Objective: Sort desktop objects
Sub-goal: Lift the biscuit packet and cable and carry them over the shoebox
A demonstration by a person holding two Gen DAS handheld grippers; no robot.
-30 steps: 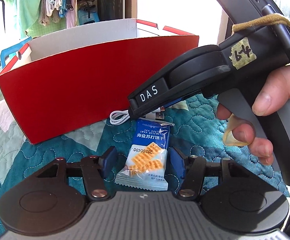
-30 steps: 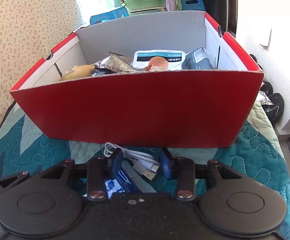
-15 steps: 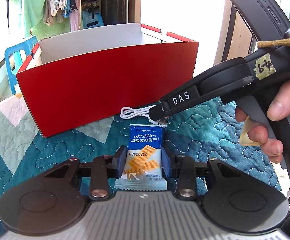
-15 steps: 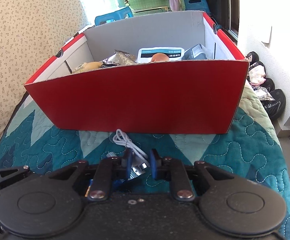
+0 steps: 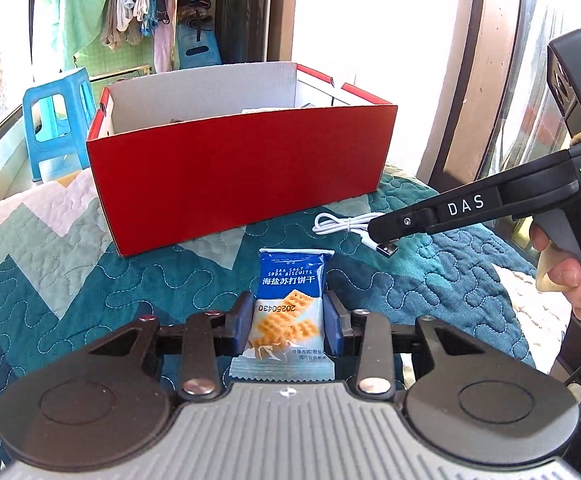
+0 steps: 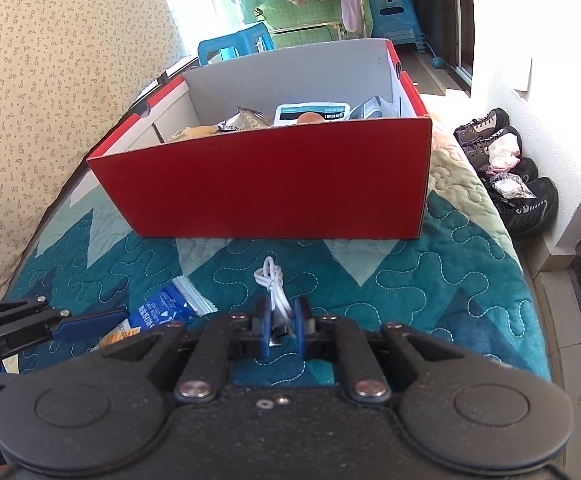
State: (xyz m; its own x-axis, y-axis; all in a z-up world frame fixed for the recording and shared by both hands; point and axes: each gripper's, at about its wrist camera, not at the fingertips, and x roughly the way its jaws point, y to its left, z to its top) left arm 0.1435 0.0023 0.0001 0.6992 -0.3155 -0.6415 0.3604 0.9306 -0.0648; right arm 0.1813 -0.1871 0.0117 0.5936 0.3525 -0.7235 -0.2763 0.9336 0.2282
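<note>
The left tongs (image 5: 288, 322) pinch a biscuit packet (image 5: 290, 300) above the quilt (image 5: 70, 280); the right tongs (image 6: 281, 326) clasp a white cable (image 6: 276, 292) (both near the red box (image 6: 266, 188)).

Red box (image 6: 266, 188) wall blocks ahead; open top passable

The biscuit packet (image 5: 288, 304) reads "SEA SALT SODA BISCUITS" and "20250430"; the right gripper (image 5: 386, 236) body reads "DAS".
</note>
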